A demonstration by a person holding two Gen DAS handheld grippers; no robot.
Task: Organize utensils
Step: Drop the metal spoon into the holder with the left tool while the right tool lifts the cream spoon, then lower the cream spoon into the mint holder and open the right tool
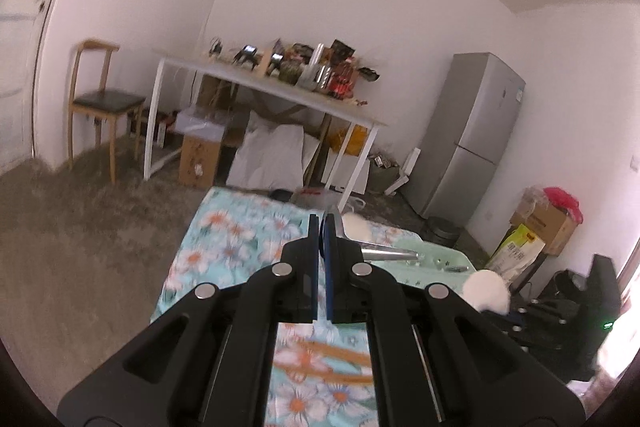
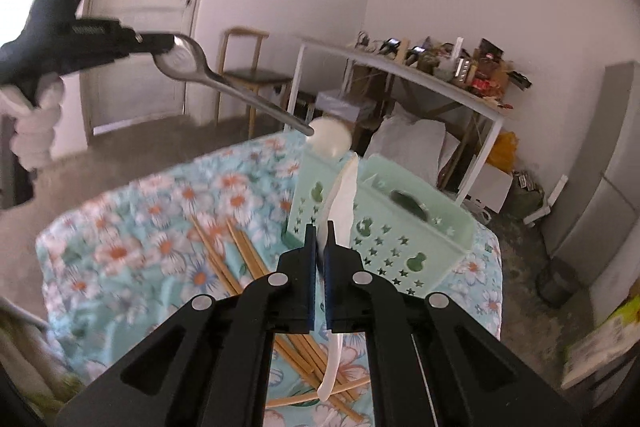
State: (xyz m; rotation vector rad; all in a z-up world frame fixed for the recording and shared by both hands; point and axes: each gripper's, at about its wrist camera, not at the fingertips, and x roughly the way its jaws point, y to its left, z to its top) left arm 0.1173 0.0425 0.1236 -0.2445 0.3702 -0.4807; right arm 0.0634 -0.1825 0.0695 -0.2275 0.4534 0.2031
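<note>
My left gripper is shut on a metal spoon; in the right wrist view that gripper holds the spoon by its bowl, high above the table, handle slanting down toward the mint-green perforated utensil holder. My right gripper is shut on a white ceramic spoon, its bowl raised in front of the holder. Several wooden chopsticks lie on the floral tablecloth left of the holder.
A white desk piled with clutter, a wooden chair, cardboard boxes and a grey fridge stand behind the table. A gloved hand holds the left gripper.
</note>
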